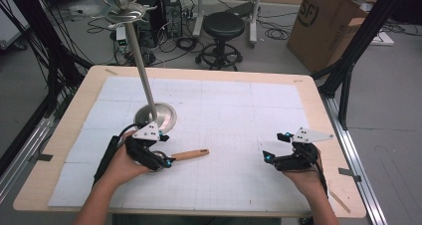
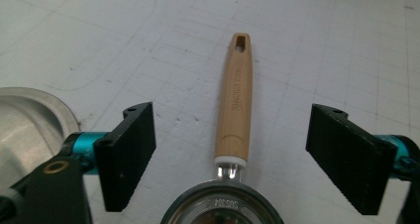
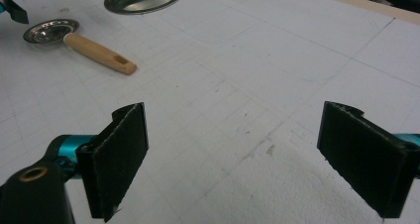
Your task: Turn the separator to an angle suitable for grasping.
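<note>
High view: lower left, the left gripper (image 1: 161, 160) hovers over a small strainer (image 1: 160, 161) beside the stand base (image 1: 160, 116); the right gripper (image 1: 274, 146) waits open, empty.

Left gripper view: wooden handle (image 2: 235, 105) centred between unclosed jaws; close squarely on it.

Right gripper view: strainer (image 3: 51, 29) upper left.

A black stool (image 1: 225, 30) and cardboard box (image 1: 328, 23) stand beyond the table (image 1: 64, 130).

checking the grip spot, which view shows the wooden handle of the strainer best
The left gripper view: the wooden handle lies close and sharp between the open tongs, its hang hole and printed lettering visible. The high view shows it small, beside the left gripper. The right gripper view shows it far off.
</note>
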